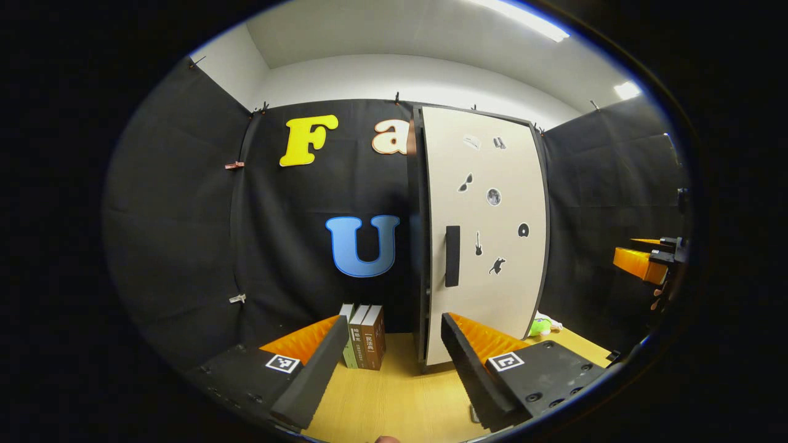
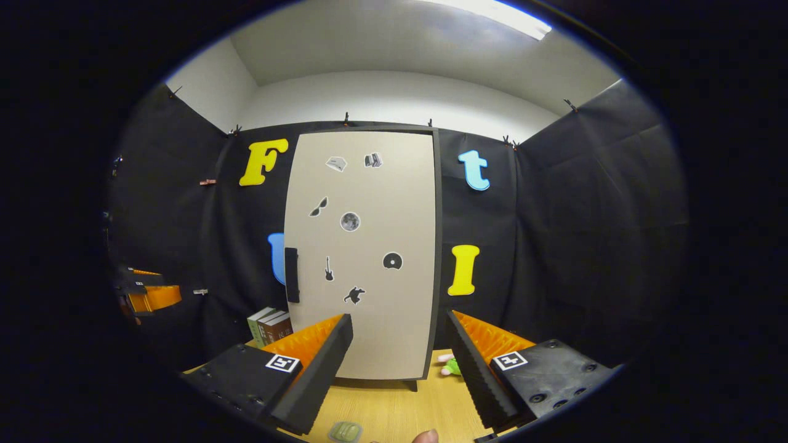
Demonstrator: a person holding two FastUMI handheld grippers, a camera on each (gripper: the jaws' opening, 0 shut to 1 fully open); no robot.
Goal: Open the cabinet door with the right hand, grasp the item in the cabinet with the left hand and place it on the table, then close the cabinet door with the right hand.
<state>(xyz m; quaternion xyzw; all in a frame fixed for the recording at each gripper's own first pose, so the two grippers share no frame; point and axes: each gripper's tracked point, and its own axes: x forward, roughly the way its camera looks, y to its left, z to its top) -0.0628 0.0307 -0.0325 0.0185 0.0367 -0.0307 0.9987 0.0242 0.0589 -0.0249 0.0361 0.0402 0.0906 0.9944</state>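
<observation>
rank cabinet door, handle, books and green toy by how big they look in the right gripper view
1. cabinet door, by far the largest
2. books
3. handle, close to the books, so this order is unsure
4. green toy, smallest, partly hidden behind a finger

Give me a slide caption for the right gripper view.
Open hand-held gripper faces the closed cabinet door, its handle untouched.

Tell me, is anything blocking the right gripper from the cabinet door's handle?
Nothing visible. The right gripper is open, facing the closed cabinet door; its handle sits at the door's left edge, with only bare table between.
</observation>
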